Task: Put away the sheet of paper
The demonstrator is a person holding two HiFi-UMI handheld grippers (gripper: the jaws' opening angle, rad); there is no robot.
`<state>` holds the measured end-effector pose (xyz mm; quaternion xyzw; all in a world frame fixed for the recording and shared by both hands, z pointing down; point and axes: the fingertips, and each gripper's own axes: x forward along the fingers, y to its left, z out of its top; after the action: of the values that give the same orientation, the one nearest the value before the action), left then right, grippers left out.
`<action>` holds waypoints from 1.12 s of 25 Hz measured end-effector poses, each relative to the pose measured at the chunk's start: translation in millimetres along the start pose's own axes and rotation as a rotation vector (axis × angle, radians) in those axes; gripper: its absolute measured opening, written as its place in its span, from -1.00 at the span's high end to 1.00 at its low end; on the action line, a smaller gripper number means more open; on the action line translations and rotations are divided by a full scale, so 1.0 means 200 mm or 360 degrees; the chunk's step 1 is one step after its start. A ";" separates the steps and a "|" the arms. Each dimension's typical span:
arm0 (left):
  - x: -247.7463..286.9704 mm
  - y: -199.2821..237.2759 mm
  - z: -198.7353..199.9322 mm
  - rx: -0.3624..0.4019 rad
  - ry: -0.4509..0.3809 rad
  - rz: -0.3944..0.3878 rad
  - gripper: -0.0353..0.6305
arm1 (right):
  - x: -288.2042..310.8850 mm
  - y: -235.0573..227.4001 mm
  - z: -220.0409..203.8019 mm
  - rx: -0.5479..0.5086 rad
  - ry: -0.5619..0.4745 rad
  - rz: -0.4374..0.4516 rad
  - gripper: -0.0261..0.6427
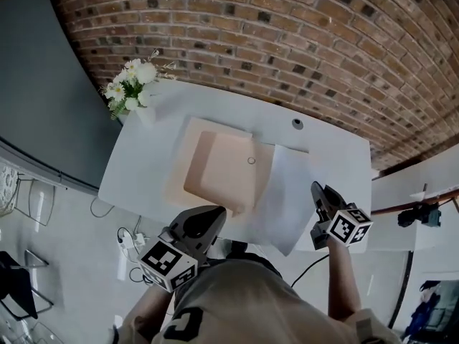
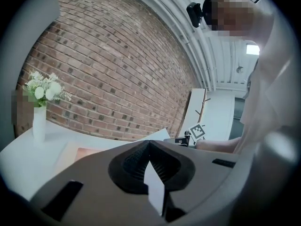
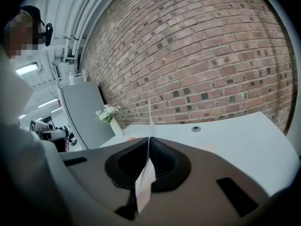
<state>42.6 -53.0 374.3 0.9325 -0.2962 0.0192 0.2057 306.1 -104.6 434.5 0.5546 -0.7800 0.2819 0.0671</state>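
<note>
Item 1, left gripper (image 2: 149,143): we record the jaws drawn together, ribbed black pads nipping a white sliver of the sheet of paper (image 1: 287,192). The sliver hangs down behind the pinch line.

Item 2, right gripper (image 3: 149,139): jaws likewise closed on the same sheet, which we see edge-on here. A thin white line rises above the pads and a flap droops below them.

Item 3, the sheet: plain, white, thin and rectangular. From the head view it spans the gap between the two grippers at the near right of the table (image 1: 337,149). Its far end reaches over the tabletop, and its near corner overhangs the table edge towards the person. Its left margin lies just beside the peach pad (image 1: 222,169).

Item 4, peach pad: flat, matt, with rounded corners, resting on a larger cream board (image 1: 188,138) (we cannot tell what either is made of).

Item 5, table: smooth and white, with rounded corners and a round grommet (image 1: 297,124) near the far edge.

Item 6, white vase of white flowers (image 1: 133,84): upright on the far left corner.

Item 7, brick wall (image 1: 287,34): rough red-brown courses behind the table.
</note>
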 end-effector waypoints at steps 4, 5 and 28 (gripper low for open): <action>0.08 -0.04 -0.02 0.0008 0.0034 0.0048 0.85 | 0.05 -0.12 -0.01 -0.0078 0.0041 -0.0030 0.85; 0.10 -0.05 -0.02 0.0013 0.0046 0.0059 0.85 | 0.06 -0.15 -0.02 -0.0094 0.0044 -0.0038 0.85; 0.28 -0.13 -0.08 0.0088 0.0177 0.0319 0.85 | 0.22 -0.38 -0.08 -0.0181 0.0008 0.0024 0.85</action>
<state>104.8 -57.6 387.3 0.9010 -0.3755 0.0995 0.1930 354.7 -149.4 494.7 0.5434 -0.7987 0.2389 0.0982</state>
